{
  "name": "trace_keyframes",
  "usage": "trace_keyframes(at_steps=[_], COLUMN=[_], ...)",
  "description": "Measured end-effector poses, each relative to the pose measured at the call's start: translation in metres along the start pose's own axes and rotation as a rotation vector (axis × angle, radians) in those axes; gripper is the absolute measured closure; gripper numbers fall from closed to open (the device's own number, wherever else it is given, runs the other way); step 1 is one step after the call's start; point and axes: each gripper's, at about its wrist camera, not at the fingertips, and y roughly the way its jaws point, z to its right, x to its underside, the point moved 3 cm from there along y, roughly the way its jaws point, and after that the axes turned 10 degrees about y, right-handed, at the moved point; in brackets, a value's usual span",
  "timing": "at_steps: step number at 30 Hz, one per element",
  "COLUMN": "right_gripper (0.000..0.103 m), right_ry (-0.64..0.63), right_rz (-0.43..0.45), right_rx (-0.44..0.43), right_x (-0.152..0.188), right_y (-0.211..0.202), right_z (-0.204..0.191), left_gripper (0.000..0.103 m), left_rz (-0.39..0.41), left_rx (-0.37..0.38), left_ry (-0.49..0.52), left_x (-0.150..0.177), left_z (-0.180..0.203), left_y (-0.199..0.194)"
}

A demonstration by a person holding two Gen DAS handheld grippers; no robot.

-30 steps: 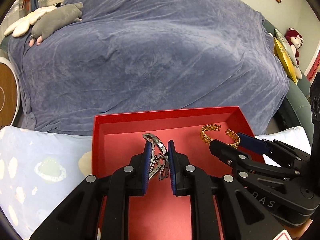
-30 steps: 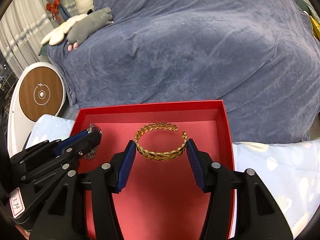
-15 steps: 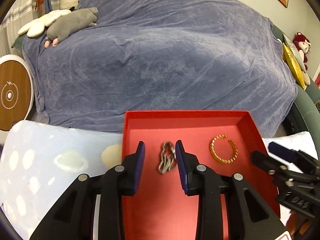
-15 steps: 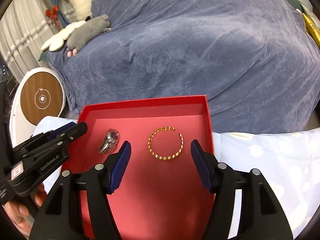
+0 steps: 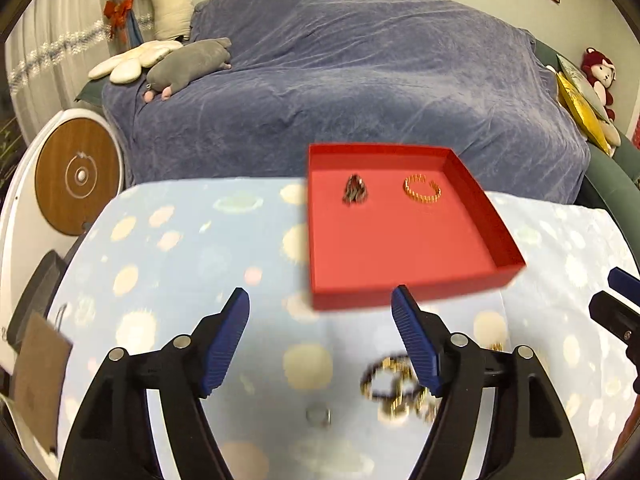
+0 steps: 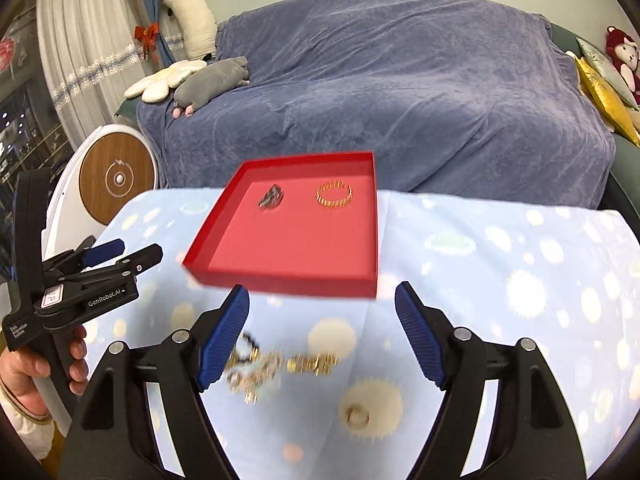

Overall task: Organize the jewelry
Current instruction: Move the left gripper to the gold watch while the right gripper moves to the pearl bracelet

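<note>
Plenty of bare worktop (image 5: 168,248) left of red tray (image 5: 404,296), jewelry pile (image 6: 276,364) just ahead of both wide-open, empty hand-held grippers (image 5: 320,340) (image 6: 322,332), jaws just been opening.

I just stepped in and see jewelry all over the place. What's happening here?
A person is sorting jewelry with a handheld gripper in each hand. A silver bracelet and a gold bangle lie in the red tray. The left gripper and right gripper have just been opening, nothing between their fingers, above loose chains and a ring on the spotted cloth.
</note>
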Motion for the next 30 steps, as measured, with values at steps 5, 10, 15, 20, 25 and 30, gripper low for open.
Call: trace_keyframes(at_steps=[5,10,15,20,25,30], right_gripper=[0.029,0.029,0.029,0.042,0.046,0.052], right_ry=[0.03,-0.024,-0.041,-0.05,-0.079,-0.05], right_rz=[-0.03,-0.093,-0.128,-0.199,-0.221,-0.248], right_rx=[-0.015,0.024,0.015,-0.028,-0.065,-0.086], right_x=[0.043,0.072,0.088,0.102,0.108,0.109], right_y=[-0.007,0.011,0.026,0.049,0.067,0.087], right_z=[0.003,0.001,-0.003,-0.018,-0.043,-0.051], left_gripper=[0.028,0.028,0.028,0.028,0.028,0.028], left_rz=[-0.04,-0.094,-0.094,-0.099,-0.104,-0.112], left_rx=[0.012,0.05,0.091,0.079,0.066,0.063], left_ry=[-0.017,-0.035,-0.052,-0.057,-0.078,-0.101], left_x=[0.051,0.085,0.096,0.096,0.097,0.1], left_z=[0.004,0.005,0.007,0.008,-0.001,-0.014], left_y=[-0.007,0.01,0.015,0.018,0.016,0.016])
